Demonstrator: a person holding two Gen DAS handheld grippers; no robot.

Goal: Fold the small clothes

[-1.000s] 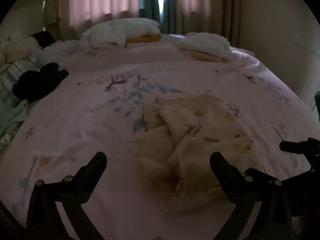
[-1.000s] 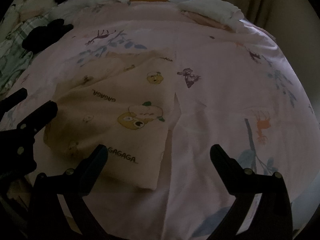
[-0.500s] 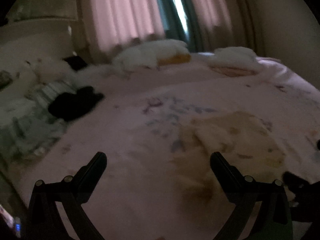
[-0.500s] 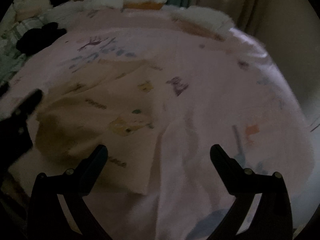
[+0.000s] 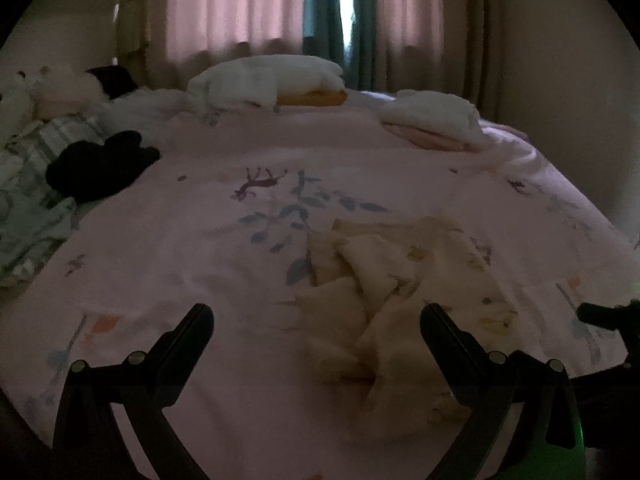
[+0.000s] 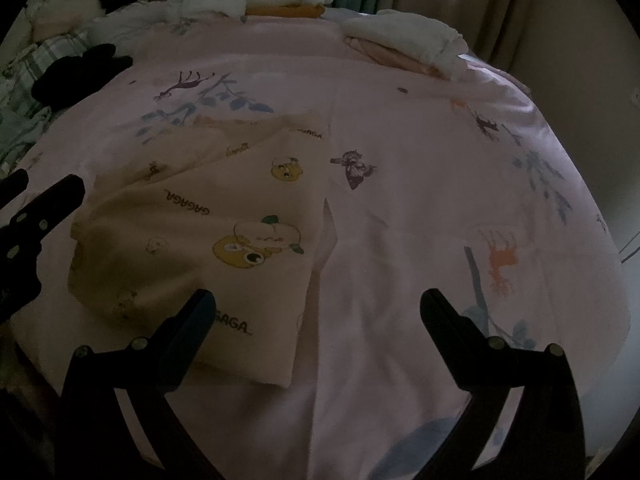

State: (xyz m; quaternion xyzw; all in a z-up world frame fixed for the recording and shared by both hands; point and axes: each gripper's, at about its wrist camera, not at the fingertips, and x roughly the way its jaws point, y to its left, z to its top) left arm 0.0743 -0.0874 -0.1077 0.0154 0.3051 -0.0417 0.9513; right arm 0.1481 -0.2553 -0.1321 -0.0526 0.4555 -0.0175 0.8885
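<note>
Black garment (image 5: pixel 100 164) at left edge of the left wrist view, on the pink bedspread (image 5: pixel 200 248); appears unfolded and untouched. White folded stacks (image 5: pixel 268 80) at top centre, by the curtains.

Cream printed garment (image 5: pixel 384 280) lies lower centre-right in the left wrist view, lower left in the right wrist view. Judged partly folded: layers overlap, but the edge nearest the left gripper is rumpled. Squaring up and a final fold seem to remain.

Left gripper (image 5: pixel 316 316): jaws spread, empty. Right gripper (image 6: pixel 318 300): jaws spread, empty.

Left wrist view shows the bunched side folds; right wrist view shows the flat top panel, cartoon print and "GAGAGA" lettering.
</note>
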